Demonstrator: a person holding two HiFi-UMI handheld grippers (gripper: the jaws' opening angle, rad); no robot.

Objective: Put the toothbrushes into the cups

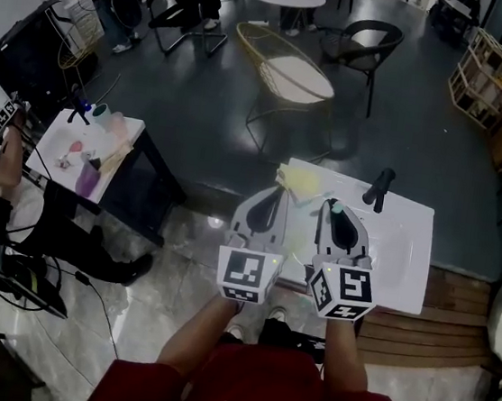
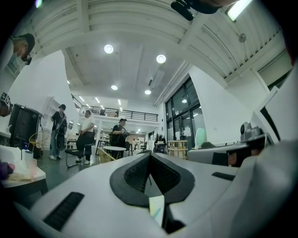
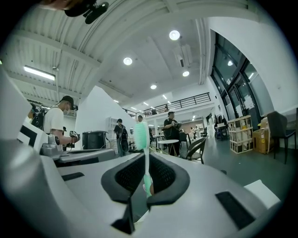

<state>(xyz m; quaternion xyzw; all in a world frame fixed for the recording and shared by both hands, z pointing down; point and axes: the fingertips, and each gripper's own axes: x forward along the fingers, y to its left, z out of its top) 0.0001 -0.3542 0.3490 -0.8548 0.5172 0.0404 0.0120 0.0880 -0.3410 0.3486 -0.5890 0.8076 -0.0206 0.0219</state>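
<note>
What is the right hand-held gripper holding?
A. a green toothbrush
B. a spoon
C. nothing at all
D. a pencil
A. In the right gripper view, the right hand-held gripper has its jaws closed on a green toothbrush, whose brush head sticks up past the jaws.

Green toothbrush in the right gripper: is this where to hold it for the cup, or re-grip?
Keep this hold. The right gripper is shut on the green toothbrush at its slim handle, one pad on each side, coming from the handle end. The bristle head stands clear beyond the jaw tips, so that end is probably free to enter a cup.
</note>
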